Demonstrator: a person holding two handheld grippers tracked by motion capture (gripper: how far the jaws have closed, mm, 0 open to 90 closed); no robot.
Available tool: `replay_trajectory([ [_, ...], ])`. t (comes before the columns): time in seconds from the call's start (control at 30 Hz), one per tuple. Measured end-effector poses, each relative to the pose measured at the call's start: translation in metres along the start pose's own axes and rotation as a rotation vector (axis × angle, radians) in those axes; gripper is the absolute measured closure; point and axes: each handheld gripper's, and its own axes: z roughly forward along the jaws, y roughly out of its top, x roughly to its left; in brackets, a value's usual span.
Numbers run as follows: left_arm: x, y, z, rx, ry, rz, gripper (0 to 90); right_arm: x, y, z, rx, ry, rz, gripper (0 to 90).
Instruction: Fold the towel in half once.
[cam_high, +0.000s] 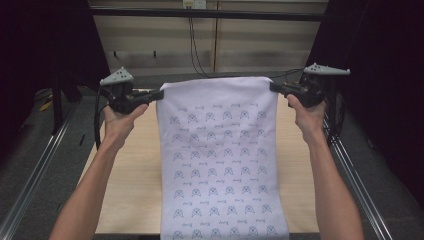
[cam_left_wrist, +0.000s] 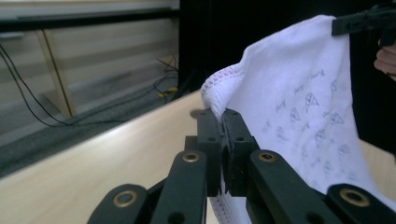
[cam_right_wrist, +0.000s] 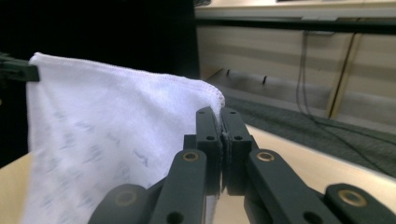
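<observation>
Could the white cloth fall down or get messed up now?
It might. The left gripper and right gripper each pinch only a small corner of the cloth, right at the stitched hem, so a tug could pull a corner free. The lower end hangs past the near edge of the table, so it may drag or catch there. If one hand goes higher than the other, the cloth could hang crooked.

Dim room with dark upper corners; the desk (cam_high: 130, 165) is evenly lit; gripper views are soft, backgrounds blurred.
</observation>
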Motion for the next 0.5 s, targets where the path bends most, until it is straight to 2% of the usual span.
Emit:
replay_trajectory([
  [0.03, -0.002, -0.006, -0.001, 0.004, -0.012, 0.003, 87.9, 0.001, -0.006, -0.003, 0.019, 0.011, -0.002, 87.9],
  [0.1, -0.009, -0.024, -0.004, 0.012, -0.034, -0.007, 87.8, 0.006, -0.021, -0.01, 0.059, 0.001, -0.017, 88.0],
  [0.2, -0.022, -0.051, -0.01, 0.037, -0.079, -0.022, 87.9, 0.017, -0.048, -0.022, 0.108, 0.032, -0.032, 88.0],
  [0.3, -0.041, -0.07, -0.024, 0.033, -0.127, -0.038, 87.9, 0.027, -0.071, -0.038, 0.116, 0.07, -0.024, 88.0],
  [0.37, -0.057, -0.084, -0.03, 0.063, -0.138, -0.049, 87.8, 0.036, -0.085, -0.052, 0.125, 0.104, -0.016, 88.0],
  [0.4, -0.065, -0.09, -0.032, 0.082, -0.137, -0.041, 87.8, 0.039, -0.09, -0.056, 0.133, 0.121, -0.015, 88.0],
  [0.43, -0.073, -0.097, -0.035, 0.097, -0.145, -0.047, 87.8, 0.044, -0.098, -0.06, 0.16, 0.123, -0.015, 88.0],
  [0.5, -0.088, -0.112, -0.043, 0.117, -0.187, -0.057, 87.8, 0.055, -0.116, -0.071, 0.2, 0.141, -0.02, 88.0],
])
